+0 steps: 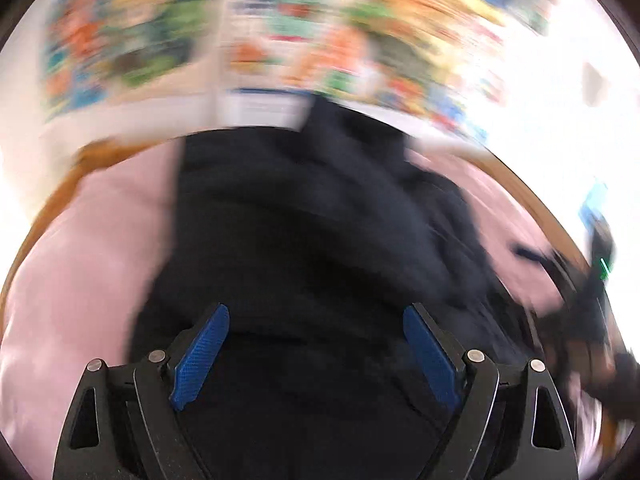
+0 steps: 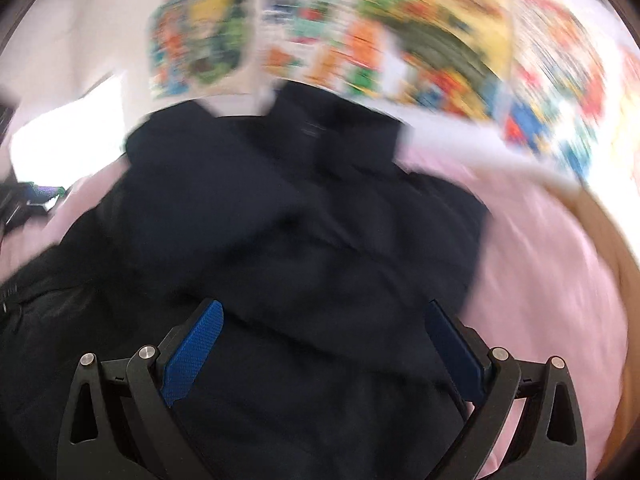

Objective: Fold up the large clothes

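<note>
Garment: crumpled dark navy fabric garment (image 1: 304,232) lying on a pale pink bed sheet (image 1: 80,280).
Left gripper (image 1: 316,344): jaws apart, nothing clamped.
Right gripper (image 2: 324,340): jaws apart, nothing clamped.
Both views: blurred.

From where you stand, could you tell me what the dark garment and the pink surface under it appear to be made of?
Dark garment: navy woven cloth, matte, perhaps padded; it lies in soft, thick folds, and blur hides the weave.
Pink surface: seemingly a soft pink cloth cover, matte, faintly creased.

Bright daylight, heavy motion blur, fisheye-curved edges, blown-out whites
</note>
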### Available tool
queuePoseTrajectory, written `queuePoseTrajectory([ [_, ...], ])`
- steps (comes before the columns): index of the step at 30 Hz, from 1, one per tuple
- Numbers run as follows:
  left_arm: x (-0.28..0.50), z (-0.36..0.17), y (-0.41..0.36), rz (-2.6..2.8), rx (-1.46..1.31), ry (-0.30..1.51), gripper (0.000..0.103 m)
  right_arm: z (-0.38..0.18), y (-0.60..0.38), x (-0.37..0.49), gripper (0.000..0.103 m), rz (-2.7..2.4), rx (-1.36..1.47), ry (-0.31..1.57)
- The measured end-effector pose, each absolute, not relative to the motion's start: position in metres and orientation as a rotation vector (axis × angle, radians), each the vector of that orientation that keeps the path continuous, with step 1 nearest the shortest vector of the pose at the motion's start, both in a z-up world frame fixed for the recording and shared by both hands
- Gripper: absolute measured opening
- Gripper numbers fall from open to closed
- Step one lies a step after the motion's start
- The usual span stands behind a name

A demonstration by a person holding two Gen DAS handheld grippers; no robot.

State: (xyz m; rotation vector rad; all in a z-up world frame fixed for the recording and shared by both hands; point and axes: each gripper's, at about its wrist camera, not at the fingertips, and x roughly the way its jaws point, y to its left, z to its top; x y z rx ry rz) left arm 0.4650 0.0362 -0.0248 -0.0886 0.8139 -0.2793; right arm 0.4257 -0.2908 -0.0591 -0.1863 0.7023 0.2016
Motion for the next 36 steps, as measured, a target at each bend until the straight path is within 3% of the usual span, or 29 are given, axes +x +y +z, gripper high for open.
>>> queuePoseTrajectory([
  [5, 0.489, -0.048, 0.083, 0.037, -0.293, 0.84, 0.09, -0.049, -0.206, 0.433, 0.099, 0.346, -0.359, 0.625],
  [10, 0.514, -0.074, 0.09, 0.149, -0.221, 0.883, 0.09, -0.06, -0.163, 0.451, 0.096, 0.329, -0.435, 0.629],
  [12, 0.518, -0.081, 0.089, 0.148, -0.224, 0.905, 0.09, -0.065, -0.158, 0.458, 0.075, 0.286, -0.455, 0.632],
  [13, 0.517, -0.085, 0.089, 0.143, -0.231, 0.915, 0.09, -0.066, -0.159, 0.462, 0.059, 0.274, -0.448, 0.64],
  [15, 0.516, -0.086, 0.087, 0.13, -0.235, 0.919, 0.09, -0.064, -0.167, 0.463, 0.042, 0.275, -0.407, 0.643],
  [16, 0.515, -0.087, 0.086, 0.123, -0.231, 0.917, 0.09, -0.059, -0.176, 0.462, 0.028, 0.286, -0.373, 0.628],
  [17, 0.513, -0.086, 0.084, 0.116, -0.224, 0.912, 0.09, -0.053, -0.186, 0.458, 0.019, 0.277, -0.36, 0.598],
  [20, 0.508, -0.082, 0.078, 0.062, -0.205, 0.889, 0.09, -0.036, -0.227, 0.446, 0.012, 0.231, -0.306, 0.521],
  [24, 0.511, -0.081, 0.065, 0.04, -0.142, 0.887, 0.09, -0.031, -0.286, 0.438, 0.012, 0.183, -0.147, 0.561],
  [27, 0.515, -0.088, 0.059, 0.047, -0.108, 0.916, 0.09, -0.056, -0.325, 0.442, 0.014, 0.183, -0.022, 0.701],
  [32, 0.516, -0.095, 0.059, 0.058, -0.104, 0.939, 0.09, -0.103, -0.381, 0.441, 0.055, 0.212, 0.228, 0.946],
  [34, 0.512, -0.093, 0.06, 0.056, -0.114, 0.923, 0.09, -0.107, -0.397, 0.428, 0.062, 0.218, 0.285, 0.984],
  [36, 0.508, -0.085, 0.06, 0.042, -0.12, 0.89, 0.09, -0.105, -0.41, 0.416, 0.062, 0.2, 0.285, 0.995],
])
